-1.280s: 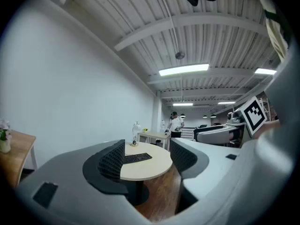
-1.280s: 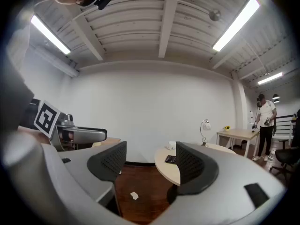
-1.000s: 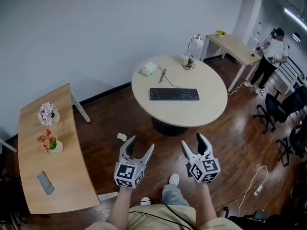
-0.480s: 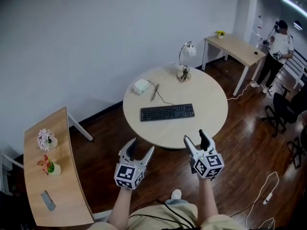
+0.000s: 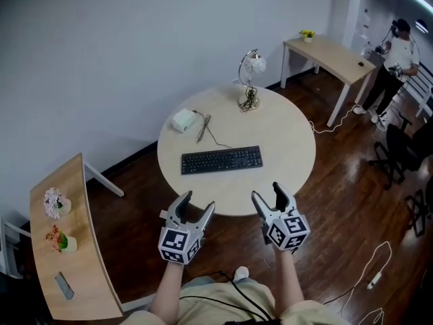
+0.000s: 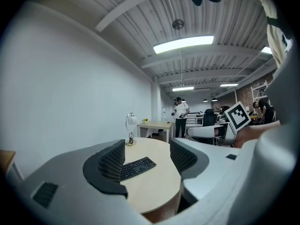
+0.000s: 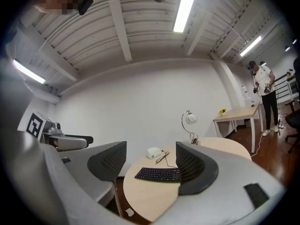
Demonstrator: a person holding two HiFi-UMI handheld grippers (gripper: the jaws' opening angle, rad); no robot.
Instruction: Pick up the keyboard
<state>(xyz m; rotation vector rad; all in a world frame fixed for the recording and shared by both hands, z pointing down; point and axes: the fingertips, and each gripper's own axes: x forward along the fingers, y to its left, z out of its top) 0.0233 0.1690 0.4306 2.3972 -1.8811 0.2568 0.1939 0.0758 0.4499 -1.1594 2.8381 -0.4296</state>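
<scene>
left tongs and right tongs gape empty; keyboard at twelve o'clock seems light, stiff: i'd pinch its short ends.

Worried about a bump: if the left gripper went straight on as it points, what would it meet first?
Likely the round table, just short of the keyboard that the left gripper frames; depth is unclear.

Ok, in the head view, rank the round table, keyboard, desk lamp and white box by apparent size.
round table
keyboard
desk lamp
white box
The thin lamp and the box look close.
</scene>
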